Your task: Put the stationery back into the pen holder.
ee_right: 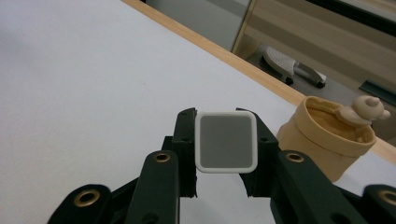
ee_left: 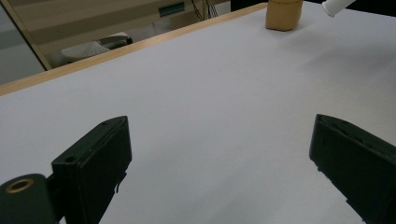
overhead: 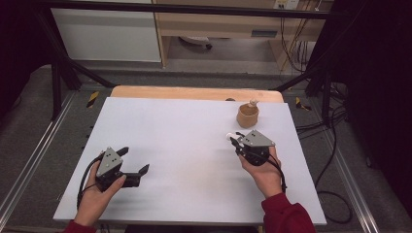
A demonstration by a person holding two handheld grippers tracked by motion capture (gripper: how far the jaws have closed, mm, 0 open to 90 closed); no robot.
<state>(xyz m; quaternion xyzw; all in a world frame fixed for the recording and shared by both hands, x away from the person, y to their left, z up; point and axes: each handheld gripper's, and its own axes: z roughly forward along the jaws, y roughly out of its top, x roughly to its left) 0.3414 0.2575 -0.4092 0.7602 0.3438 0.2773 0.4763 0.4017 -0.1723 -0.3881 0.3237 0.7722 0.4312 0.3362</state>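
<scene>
A tan cup (overhead: 248, 116) with a small animal figure (overhead: 253, 103) on its rim stands at the table's far right. My right gripper (overhead: 235, 140) hovers just in front of it, shut on a small white block (overhead: 229, 136). In the right gripper view the block (ee_right: 226, 142) shows a grey square face with a white rim, pinched between the jaws of the gripper (ee_right: 219, 117), with the cup (ee_right: 322, 140) close on the right. At the near left my left gripper (overhead: 134, 160) rests low over the table, open. Its jaws (ee_left: 222, 135) stand wide apart over bare surface.
A white sheet (overhead: 184, 145) covers the wooden table (overhead: 194, 92). Beyond the far edge are cabinets, a black frame bar (overhead: 194, 8) and cables (overhead: 330, 126) on the floor at the right. The cup (ee_left: 283, 14) also appears far off in the left gripper view.
</scene>
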